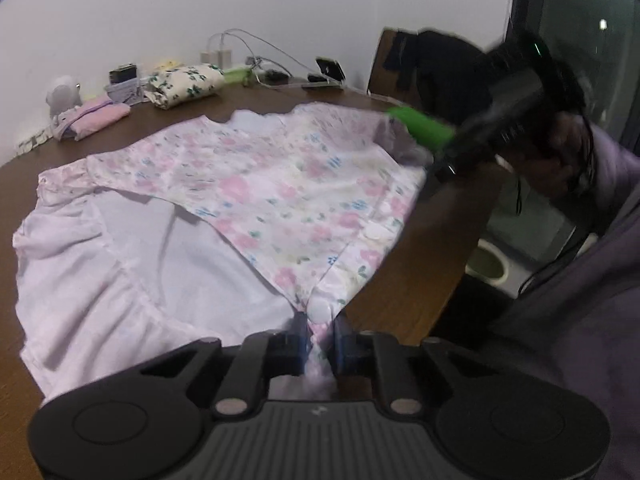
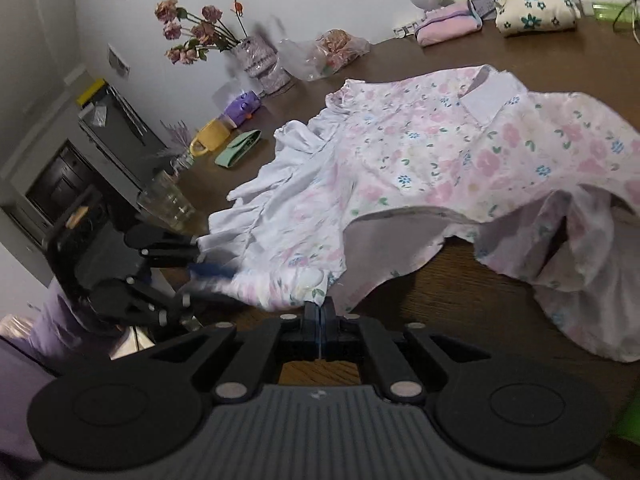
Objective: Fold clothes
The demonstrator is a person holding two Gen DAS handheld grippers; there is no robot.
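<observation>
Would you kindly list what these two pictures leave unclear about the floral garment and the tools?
- Left wrist view: the right tool is motion-blurred; its tips on the floral garment cannot be made out.
- Right wrist view: the left tool is blurred where it meets the cloth.
- Right wrist view: whether the right tool pinches the garment's edge is unclear.
- Both views: the garment's underside faces the table.

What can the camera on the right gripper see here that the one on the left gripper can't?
Only the right view shows the dried roses, a plastic bag, a yellow mug and a glass along the table's far side. Only the left view shows a chair, chargers and a phone. Both show the floral garment on the brown table, folded clothes by the wall, and both grippers at the garment's edge: the left gripper and the right gripper.
</observation>
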